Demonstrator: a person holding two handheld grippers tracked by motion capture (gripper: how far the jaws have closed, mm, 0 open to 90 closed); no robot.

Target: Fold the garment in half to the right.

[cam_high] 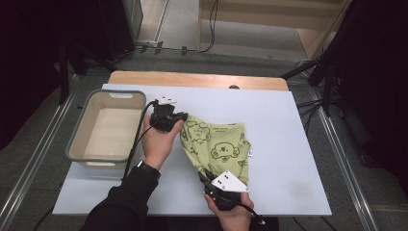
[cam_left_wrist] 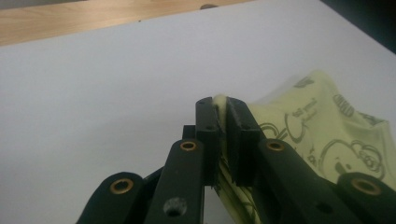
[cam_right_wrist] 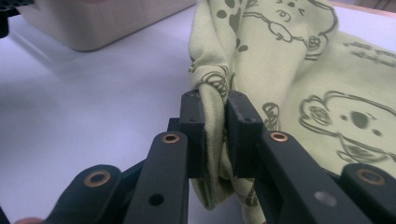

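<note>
A light green cloth [cam_high: 219, 144] printed with koala drawings lies rumpled on the white table top [cam_high: 284, 125]. My left gripper [cam_high: 182, 119] is shut on the cloth's far left corner; its pads pinch a thin edge of the cloth [cam_left_wrist: 327, 135] in the left gripper view, where the left gripper [cam_left_wrist: 222, 105] points across the bare board. My right gripper [cam_high: 206, 175] is shut on the near edge, with a thick fold of cloth [cam_right_wrist: 289, 70] bunched between the jaws of the right gripper [cam_right_wrist: 215, 100]. The cloth stretches between both grippers.
A beige plastic basin [cam_high: 82, 130] stands at the table's left side, also visible in the right gripper view as the basin [cam_right_wrist: 93, 23] at top left. A wooden strip [cam_high: 197, 79] runs along the far edge. Dark stands and cables flank the table.
</note>
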